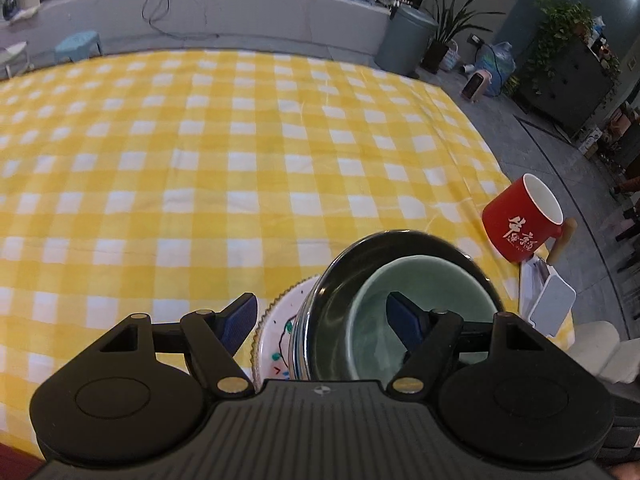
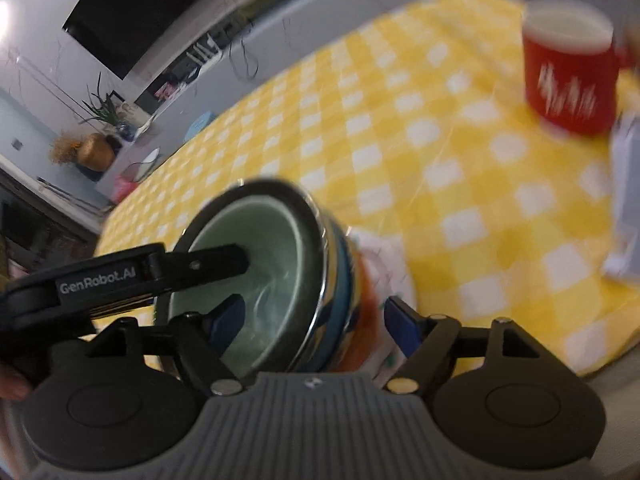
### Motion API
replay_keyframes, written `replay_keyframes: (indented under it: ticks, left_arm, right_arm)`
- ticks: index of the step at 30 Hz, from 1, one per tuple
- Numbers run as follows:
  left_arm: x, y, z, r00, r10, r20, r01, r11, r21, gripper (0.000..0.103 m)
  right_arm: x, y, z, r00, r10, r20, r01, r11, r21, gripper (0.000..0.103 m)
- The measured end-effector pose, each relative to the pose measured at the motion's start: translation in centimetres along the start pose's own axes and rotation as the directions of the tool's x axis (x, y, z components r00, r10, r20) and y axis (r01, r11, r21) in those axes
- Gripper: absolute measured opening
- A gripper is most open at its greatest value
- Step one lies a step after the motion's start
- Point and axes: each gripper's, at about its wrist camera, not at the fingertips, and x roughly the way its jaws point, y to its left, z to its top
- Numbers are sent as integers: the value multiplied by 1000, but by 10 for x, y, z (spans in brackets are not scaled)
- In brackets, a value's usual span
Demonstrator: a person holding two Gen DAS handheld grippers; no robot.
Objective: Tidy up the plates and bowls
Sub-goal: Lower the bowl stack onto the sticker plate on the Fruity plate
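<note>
My left gripper (image 1: 322,320) and right gripper (image 2: 314,322) both hang spread, pinching nothing. The green bowl (image 1: 376,320), nested in the dark bowl (image 1: 400,248) on the plate (image 1: 276,328), sits at twelve o'clock, equally close to both.

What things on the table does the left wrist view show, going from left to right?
White plate → dark bowl with the green bowl nested inside → red mug → white box.

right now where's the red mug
The red mug stands on the yellow checked tablecloth near the table's right edge in the left wrist view, just beyond the stacked bowls.
</note>
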Motion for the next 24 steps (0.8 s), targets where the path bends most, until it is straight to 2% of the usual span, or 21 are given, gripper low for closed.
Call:
replay_keyframes:
  ticks: [3, 8, 12, 17, 20, 24]
  left_arm:
    - [-7, -6, -1, 999, 19, 27, -20, 1000, 19, 86]
    - [-23, -17, -5, 992, 84, 89, -90, 994, 60, 86]
    - [-34, -23, -10, 984, 131, 124, -143, 984, 101, 87]
    - [-56, -27, -19, 976, 117, 184, -143, 980, 137, 86]
    - [-70, -32, -24, 967, 115, 226, -150, 978, 144, 86]
    - [-91, -42, -40, 940, 124, 318, -191, 963, 189, 89]
  right_arm:
    - [-6, 5, 0, 997, -53, 49, 56, 997, -52, 76]
    - [-6, 5, 0, 995, -79, 57, 82, 995, -62, 76]
    - [-12, 9, -2, 987, -117, 113, 128, 987, -92, 77]
    - [-21, 17, -6, 968, -177, 180, 202, 970, -135, 80]
    - [-26, 18, -10, 964, -182, 193, 209, 969, -131, 80]
    - [-39, 28, -21, 956, -178, 233, 216, 965, -151, 83]
